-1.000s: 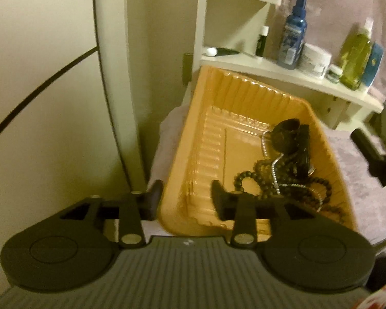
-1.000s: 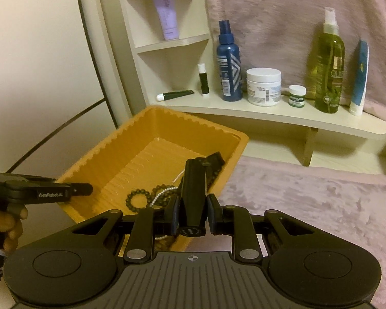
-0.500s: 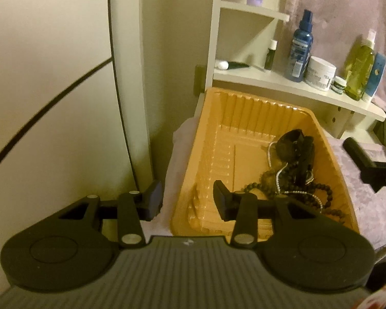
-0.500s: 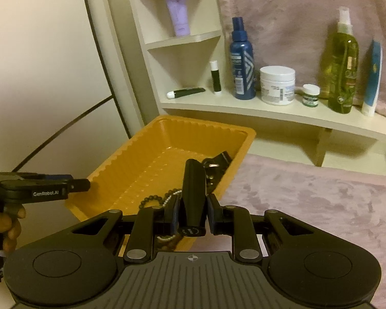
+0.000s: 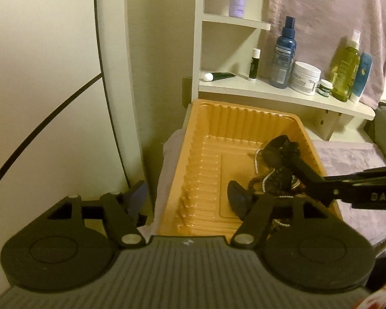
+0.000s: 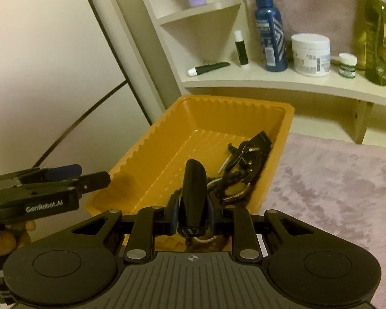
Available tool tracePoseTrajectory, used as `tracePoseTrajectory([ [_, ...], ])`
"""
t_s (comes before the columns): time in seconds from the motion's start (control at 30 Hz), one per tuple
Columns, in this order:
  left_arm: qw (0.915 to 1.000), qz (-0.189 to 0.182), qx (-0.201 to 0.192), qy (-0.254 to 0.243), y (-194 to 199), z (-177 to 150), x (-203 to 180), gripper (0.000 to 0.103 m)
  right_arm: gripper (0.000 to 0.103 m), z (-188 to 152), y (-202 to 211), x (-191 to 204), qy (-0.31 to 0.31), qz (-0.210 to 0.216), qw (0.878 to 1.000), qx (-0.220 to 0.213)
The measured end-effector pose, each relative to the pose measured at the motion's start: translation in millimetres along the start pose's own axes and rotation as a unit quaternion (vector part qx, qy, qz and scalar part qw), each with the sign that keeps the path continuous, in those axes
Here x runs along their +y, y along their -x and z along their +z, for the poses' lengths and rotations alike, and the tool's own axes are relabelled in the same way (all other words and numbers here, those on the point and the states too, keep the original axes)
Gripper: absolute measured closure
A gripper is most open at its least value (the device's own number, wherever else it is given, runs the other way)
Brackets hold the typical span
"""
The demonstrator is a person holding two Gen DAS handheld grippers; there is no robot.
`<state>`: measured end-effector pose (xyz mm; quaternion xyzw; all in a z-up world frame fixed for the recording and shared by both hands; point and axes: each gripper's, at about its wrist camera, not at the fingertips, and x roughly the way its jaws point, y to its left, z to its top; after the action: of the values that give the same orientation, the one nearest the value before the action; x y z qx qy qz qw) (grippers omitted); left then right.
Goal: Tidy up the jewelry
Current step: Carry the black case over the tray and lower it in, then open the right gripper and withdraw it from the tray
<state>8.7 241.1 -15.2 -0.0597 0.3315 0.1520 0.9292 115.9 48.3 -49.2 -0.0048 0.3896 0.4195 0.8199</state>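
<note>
An orange plastic tray point(image 5: 193, 154) point(image 6: 146, 154) sits on a pink fuzzy cloth. In its right half lies a pile of jewellery point(image 5: 272, 180) point(image 6: 242, 172): dark bead strings, a silver chain and black pieces. My left gripper point(image 5: 189, 197) point(image 6: 85, 175) straddles the tray's near left wall. Its jaws are opening, and the pads stand off the wall. My right gripper point(image 6: 193, 212) point(image 5: 314, 182) is shut on a black oblong piece point(image 6: 193, 182). It reaches in from the right over the jewellery pile.
A white corner shelf point(image 5: 283, 95) behind the tray carries a blue spray bottle point(image 6: 270, 28), a white jar point(image 6: 310, 54), a green bottle point(image 6: 377, 36) and small tubes. A wall panel stands close on the left. Pink cloth point(image 6: 334, 193) spreads to the right. A person's hand point(image 6: 2, 239) holds the left gripper.
The left jaws have spread much wider around the tray's near wall. The right gripper, still holding the black piece, has moved in and down over the jewellery pile.
</note>
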Motion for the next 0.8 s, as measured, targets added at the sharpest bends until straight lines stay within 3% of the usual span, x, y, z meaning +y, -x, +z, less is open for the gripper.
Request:
tracePoseTrajectory([
  [0.1,1.0,-0.001,0.0,-0.002,-1,0,-1,0.029,0.079,1,-1,-5,-0.016,0.015,1.0,-0.008],
  [0.13,1.0,0.0,0.0,-0.003,-1,-1,-1,0.028,0.075,2,-1,-6,-0.022,0.016,1.0,-0.012],
  [0.17,1.0,0.001,0.0,-0.003,-1,-1,-1,0.027,0.061,2,1,-7,-0.026,0.015,0.999,-0.017],
  [0.23,1.0,0.003,0.0,-0.005,-1,-2,0,0.025,0.047,2,6,-10,-0.032,0.006,0.999,-0.03],
  [0.43,1.0,0.002,0.0,-0.008,-2,-4,-3,0.022,0.045,2,18,-15,-0.038,-0.019,0.998,-0.042],
  [0.63,0.9998,-0.002,-0.007,-0.017,4,-1,-12,0.012,0.027,-4,36,-21,-0.051,-0.05,0.996,-0.049],
  [0.8,0.9996,-0.012,-0.01,-0.024,12,2,-26,0.006,0.021,-11,57,-30,-0.074,-0.072,0.993,-0.051],
])
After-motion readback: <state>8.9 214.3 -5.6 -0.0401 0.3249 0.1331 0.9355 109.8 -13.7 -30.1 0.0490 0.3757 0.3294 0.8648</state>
